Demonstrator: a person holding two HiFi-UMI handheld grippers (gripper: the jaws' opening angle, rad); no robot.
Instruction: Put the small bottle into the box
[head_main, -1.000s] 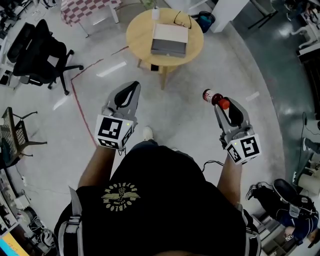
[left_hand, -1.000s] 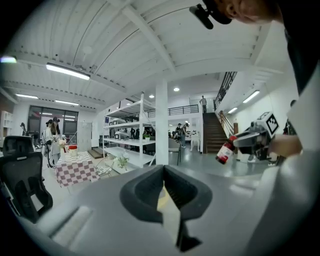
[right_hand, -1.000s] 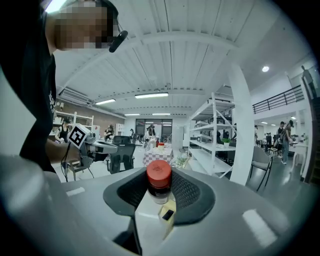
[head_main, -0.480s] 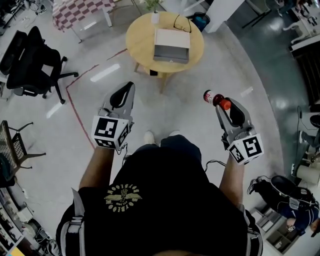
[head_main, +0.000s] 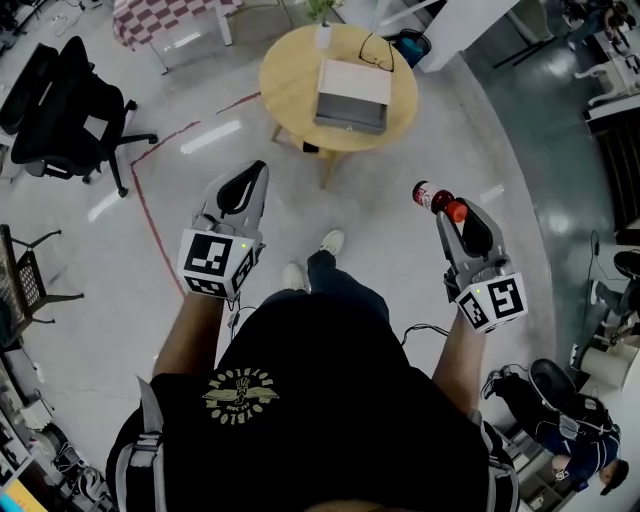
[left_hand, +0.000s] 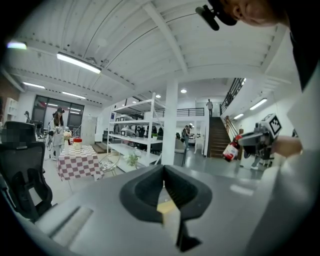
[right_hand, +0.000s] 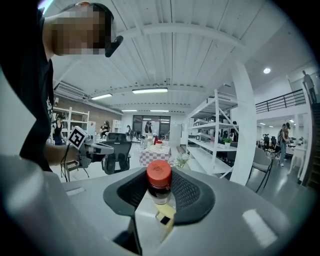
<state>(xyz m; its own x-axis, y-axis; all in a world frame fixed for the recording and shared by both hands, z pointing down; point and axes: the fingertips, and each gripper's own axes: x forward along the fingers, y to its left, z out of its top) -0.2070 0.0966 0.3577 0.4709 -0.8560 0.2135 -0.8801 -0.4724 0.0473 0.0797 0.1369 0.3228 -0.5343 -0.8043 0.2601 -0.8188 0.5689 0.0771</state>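
Note:
A small dark bottle (head_main: 430, 196) with a red cap (right_hand: 159, 171) sticks out of my right gripper (head_main: 446, 209), which is shut on it at waist height over the floor. The same bottle (left_hand: 231, 150) shows in the left gripper view too. My left gripper (head_main: 261, 170) hangs level with it at the left, jaws together and nothing between them (left_hand: 163, 170). The box (head_main: 352, 95), white-topped with a grey front, lies on the round wooden table (head_main: 285, 85) well ahead of both grippers.
Glasses (head_main: 376, 47) and a small white plant pot (head_main: 323, 36) share the table. A black office chair (head_main: 70, 100) stands at the left, a checkered table (head_main: 165, 15) at the back left, a wire chair (head_main: 22, 272) at the left edge. A red floor line (head_main: 150, 195) runs ahead.
The person has stepped forward, one shoe now out in front. Both grippers keep their pose, the bottle still in the right one. The table has drifted slightly right in view.

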